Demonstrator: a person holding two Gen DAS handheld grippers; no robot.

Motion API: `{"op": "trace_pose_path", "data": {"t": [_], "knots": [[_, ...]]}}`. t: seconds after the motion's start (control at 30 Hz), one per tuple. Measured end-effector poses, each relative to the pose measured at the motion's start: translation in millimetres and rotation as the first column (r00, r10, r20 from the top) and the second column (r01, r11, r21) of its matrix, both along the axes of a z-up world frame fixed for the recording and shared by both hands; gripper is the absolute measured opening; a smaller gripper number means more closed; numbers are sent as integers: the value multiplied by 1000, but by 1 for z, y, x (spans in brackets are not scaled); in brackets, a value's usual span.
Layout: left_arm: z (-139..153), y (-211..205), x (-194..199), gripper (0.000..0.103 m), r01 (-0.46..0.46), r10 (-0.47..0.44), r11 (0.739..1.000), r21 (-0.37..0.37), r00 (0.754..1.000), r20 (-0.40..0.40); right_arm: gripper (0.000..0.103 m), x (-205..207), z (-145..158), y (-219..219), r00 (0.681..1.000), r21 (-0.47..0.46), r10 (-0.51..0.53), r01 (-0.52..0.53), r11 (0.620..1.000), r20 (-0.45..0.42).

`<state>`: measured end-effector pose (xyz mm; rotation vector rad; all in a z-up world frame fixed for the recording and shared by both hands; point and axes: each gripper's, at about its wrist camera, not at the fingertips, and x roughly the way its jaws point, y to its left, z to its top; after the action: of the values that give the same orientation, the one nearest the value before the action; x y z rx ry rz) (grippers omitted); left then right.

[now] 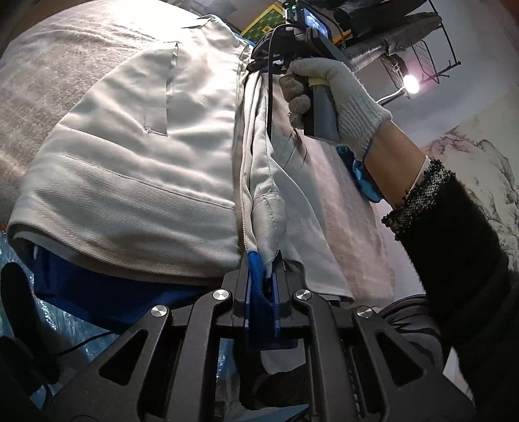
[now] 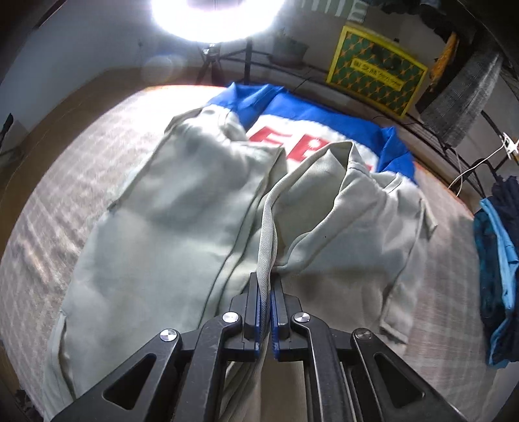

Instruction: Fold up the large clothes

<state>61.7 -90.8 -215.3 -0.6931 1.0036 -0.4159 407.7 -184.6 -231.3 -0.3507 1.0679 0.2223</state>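
Note:
A pale grey jacket [image 1: 146, 162] with blue lining lies spread on a grey woven cover [image 1: 58, 71]. My left gripper [image 1: 264, 269] is shut on the jacket's lower corner, where grey cloth and blue lining bunch between the pads. A gloved hand [image 1: 337, 94] holds the other tool over the jacket's far end. In the right wrist view the jacket [image 2: 168, 220] shows its blue top with red letters on white. My right gripper [image 2: 266, 282] is shut on a ribbed front edge of the jacket, which is lifted into a ridge.
A yellow and green box [image 2: 376, 71] leans at the back wall beside a wire rack [image 1: 421, 58]. A bright lamp [image 2: 214, 16] glares overhead. Blue clothes [image 2: 499, 259] hang at the right. Clear plastic sheeting [image 1: 65, 324] lies below the cover's edge.

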Motion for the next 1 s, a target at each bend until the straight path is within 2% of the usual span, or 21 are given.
{"op": "trace_pose_path", "data": {"t": [0.07,0.1,0.13,0.17,0.2,0.33,0.43,0.57,0.6,0.67,0.77,0.9,0.97,1.0], "knots": [[-2,-1,0,7,6,-6,1000,14,1000,-1,6,-3,-3,-2,1000,12,23,-23,1000,-12],[-2,-3,0,7,11,-12,1000,23,1000,1,12,-4,0,-6,999,43,37,-36,998,-15],[-2,-5,1,7,15,-15,999,29,1000,2,12,-5,5,-12,999,90,41,-39,995,-24],[-3,-6,0,7,17,-17,999,34,1000,4,21,-6,15,-22,998,175,41,-33,984,-41],[-2,-7,1,7,19,-19,999,34,1000,4,25,-9,27,-35,999,243,30,-19,970,-40],[-2,-7,-1,7,26,-27,999,43,1000,11,25,-29,74,-82,999,408,-33,31,913,-2],[-2,-6,0,7,30,-31,998,46,999,15,29,-59,100,-113,998,462,-58,42,886,20],[-4,-8,2,7,29,-29,999,35,1000,3,45,-126,116,-150,998,488,-56,41,872,16],[-5,-8,3,7,29,-29,999,37,1000,3,54,-141,115,-154,999,484,-53,43,874,8],[-7,-8,2,7,28,-28,999,39,1000,3,63,-174,103,-163,999,470,-47,52,881,-23],[-8,-8,2,7,29,-29,999,37,1000,2,63,-216,69,-171,992,433,-42,90,897,-120],[-8,-8,2,7,28,-28,999,31,1000,-2,63,-243,21,-177,955,457,-38,175,872,-293],[-8,-7,2,7,28,-28,999,25,1000,-6,55,-250,4,-174,941,464,-15,180,867,-338],[-9,-8,2,7,29,-29,999,21,1000,-9,34,-252,-2,-171,935,477,9,173,862,-354]]}}
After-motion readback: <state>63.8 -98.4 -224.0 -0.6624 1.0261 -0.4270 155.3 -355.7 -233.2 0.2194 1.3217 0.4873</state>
